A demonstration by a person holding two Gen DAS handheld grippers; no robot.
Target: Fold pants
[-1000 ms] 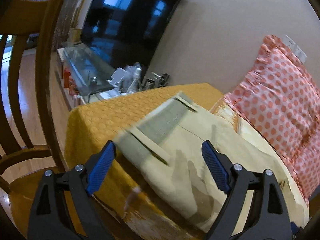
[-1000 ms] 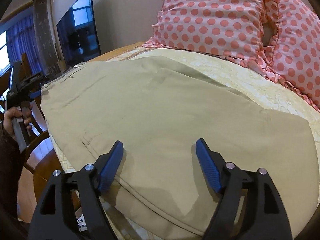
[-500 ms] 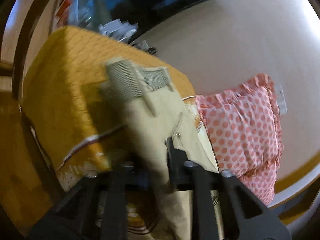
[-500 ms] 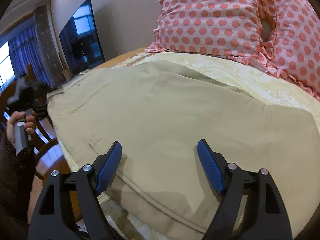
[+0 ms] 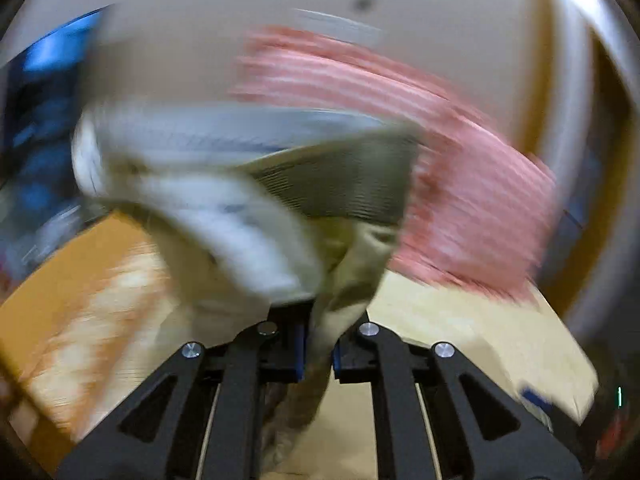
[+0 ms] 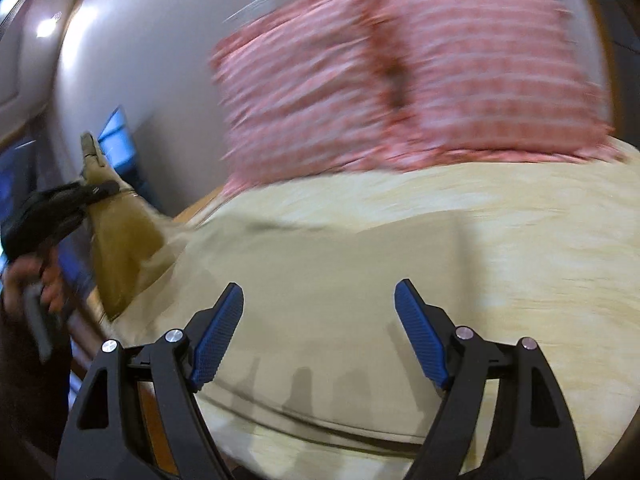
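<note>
one pants (image 6: 320, 280), two pillows (image 6: 304, 92) (pink)

Khaki-beige pants (image 6: 340, 280) fill the lower centre. Pink, pale-spotted pillows (image 6: 420, 80) span the upper right. Cream bedcover (image 6: 560, 240) at right. Black grippers' fingertips (image 6: 218, 332) carry blue pads, bottom of frame.

The left gripper (image 5: 319, 354) has its blue-padded fingers (image 5: 299, 350) pinched tight on a bunch of khaki pants (image 5: 320, 344), and the cloth rises up between them. Above, the ribbed waistband (image 5: 340, 184) hangs spread across the middle of the view, with a pale inner lining beside it (heavily smeared by blur). Behind it sit a pink pillow (image 5: 460, 200) and a beige wall (image 5: 240, 20). Pale yellow bedding (image 5: 480, 332) lies below the pillow, an orange cover (image 5: 60, 300) to the left.
</note>
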